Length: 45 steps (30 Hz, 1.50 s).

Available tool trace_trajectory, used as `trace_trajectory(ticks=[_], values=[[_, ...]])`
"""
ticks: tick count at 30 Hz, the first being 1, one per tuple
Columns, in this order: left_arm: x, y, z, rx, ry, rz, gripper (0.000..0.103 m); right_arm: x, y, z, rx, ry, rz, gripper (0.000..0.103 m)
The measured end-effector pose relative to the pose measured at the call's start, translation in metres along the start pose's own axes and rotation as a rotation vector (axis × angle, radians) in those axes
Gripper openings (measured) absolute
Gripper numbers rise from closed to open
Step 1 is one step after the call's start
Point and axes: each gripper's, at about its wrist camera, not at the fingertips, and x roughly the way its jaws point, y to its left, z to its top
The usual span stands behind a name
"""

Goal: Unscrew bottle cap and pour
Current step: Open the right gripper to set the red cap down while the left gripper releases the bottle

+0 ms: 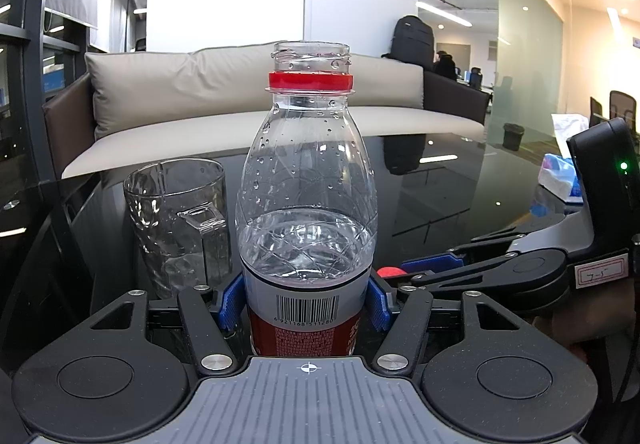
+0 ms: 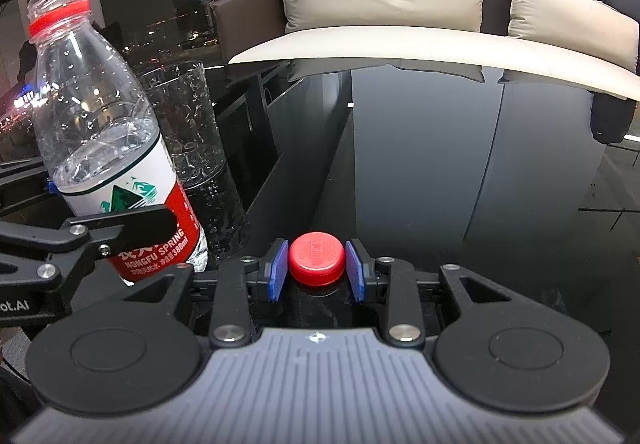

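Observation:
An uncapped clear water bottle with a red neck ring and a red and white label stands upright, about half full. My left gripper is shut on its labelled lower body. It also shows in the right wrist view, leaning at the left. A clear glass mug stands just behind and left of the bottle, also in the right wrist view. The red cap rests on the black table between the blue pads of my right gripper, with a small gap on each side.
The glossy black glass table stretches ahead. A beige sofa runs along its far edge. A tissue pack lies at the table's right. The right gripper's body sits close to the right of the bottle.

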Motion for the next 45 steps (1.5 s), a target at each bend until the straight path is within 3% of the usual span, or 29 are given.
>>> trace_trajectory(ticks=[11, 15, 26, 34, 45], values=[[0.0006, -0.0004, 0.0031, 0.001, 0.000, 0.000, 0.057, -0.0004, 0.0003, 0.0000, 0.005, -0.001, 0.001, 0.035], [-0.0003, -0.0013, 0.0034, 0.000, 0.001, -0.001, 0.057, -0.0006, 0.0003, -0.0003, 0.007, -0.002, 0.002, 0.044], [0.0002, 0.0005, 0.0047, -0.007, 0.004, -0.006, 0.058, -0.0015, -0.0012, 0.0003, 0.012, -0.007, 0.000, 0.045], [-0.0005, 0.0029, 0.0037, -0.021, 0.010, -0.005, 0.059, -0.0025, -0.0034, 0.0017, 0.015, -0.014, -0.006, 0.053], [-0.0032, 0.0045, 0.0045, -0.032, -0.013, 0.004, 0.069, -0.0053, -0.0048, 0.0012, -0.002, -0.030, -0.028, 0.072]])
